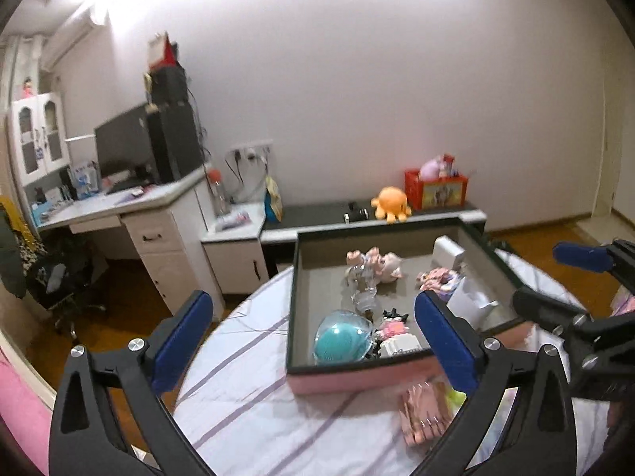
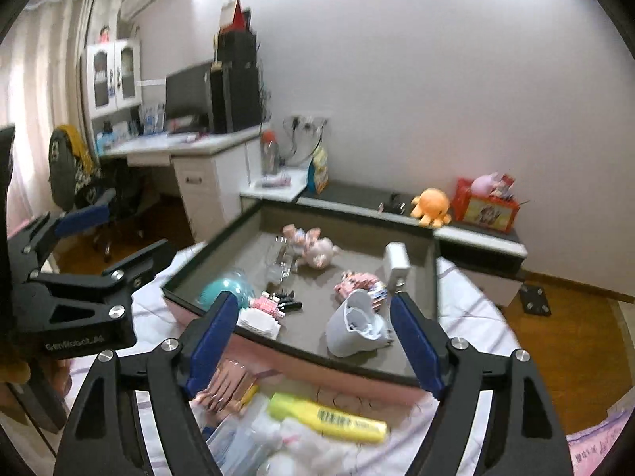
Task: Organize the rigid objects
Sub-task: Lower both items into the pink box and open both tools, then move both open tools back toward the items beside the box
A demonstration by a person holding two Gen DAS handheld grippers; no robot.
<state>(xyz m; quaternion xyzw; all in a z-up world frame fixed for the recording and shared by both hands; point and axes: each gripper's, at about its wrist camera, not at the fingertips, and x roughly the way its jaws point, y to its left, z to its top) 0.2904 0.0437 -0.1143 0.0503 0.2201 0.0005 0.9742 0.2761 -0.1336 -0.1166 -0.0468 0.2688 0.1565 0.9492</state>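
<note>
Both tongs stand spread and hold nothing. Your left gripper (image 1: 313,337) hangs over the near-left corner of the tray (image 1: 357,380); your right gripper (image 2: 313,341) hangs over the tray's near wall, with loose items on the bed below it.

Just below the right tongs, outside the tray's near edge, lies the yellow tube (image 2: 329,418), beside the pink clips (image 2: 226,388) and some clear bags (image 2: 246,436).

- Tube: likely light, smooth and somewhat slippery. Take it across the middle of its body, not at the tapered end.
- Clips: small, stiff and bundled. Pinch the whole stack across its flat sides or it may scatter.
- Bags: soft, so probably not part of this job.

Inside the tray:

- The grey-white cup (image 2: 355,331) lies tipped by the near edge. It looks thin-walled; grip the rim wall.
- The teal ball (image 1: 341,339) sits at the near-left corner under a clear dome. It is round and could roll from the pads.
- The charger (image 2: 397,260) stands by the far-right edge; it is blocky and easy to clamp
</note>
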